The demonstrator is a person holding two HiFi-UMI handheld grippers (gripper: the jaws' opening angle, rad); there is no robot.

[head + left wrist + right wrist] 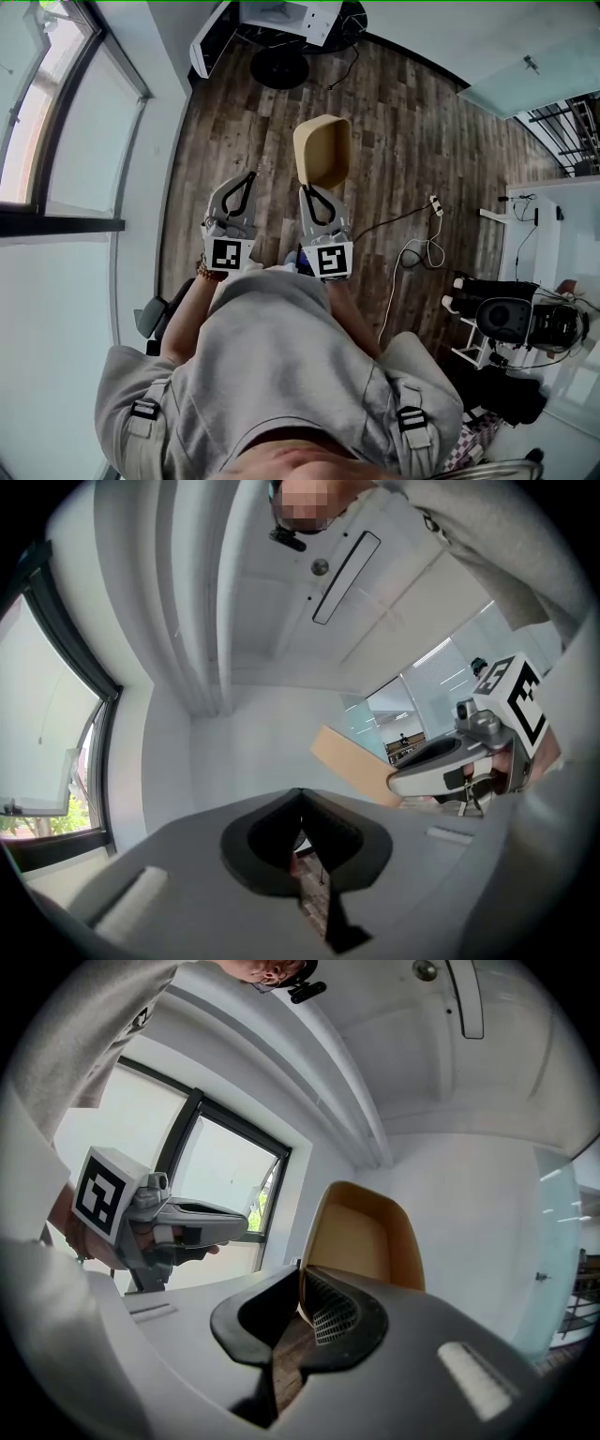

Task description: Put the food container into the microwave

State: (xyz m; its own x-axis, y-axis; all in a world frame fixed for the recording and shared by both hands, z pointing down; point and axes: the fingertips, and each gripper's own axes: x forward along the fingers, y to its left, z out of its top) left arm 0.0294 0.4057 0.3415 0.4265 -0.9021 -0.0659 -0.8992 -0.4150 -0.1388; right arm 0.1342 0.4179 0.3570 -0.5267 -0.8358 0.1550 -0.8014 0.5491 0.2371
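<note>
R gripper (316, 201) pinching rim of food container (322, 150), centre of head view, over wood floor (403, 131). L gripper (241, 190) jaws pressed together, empty. No microwave in view. Advice: hold container level, grip firm, find door w/ L first.

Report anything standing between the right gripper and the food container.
Nothing visible does: the right gripper is shut on the rim of the food container. No microwave shows in any view.
</note>
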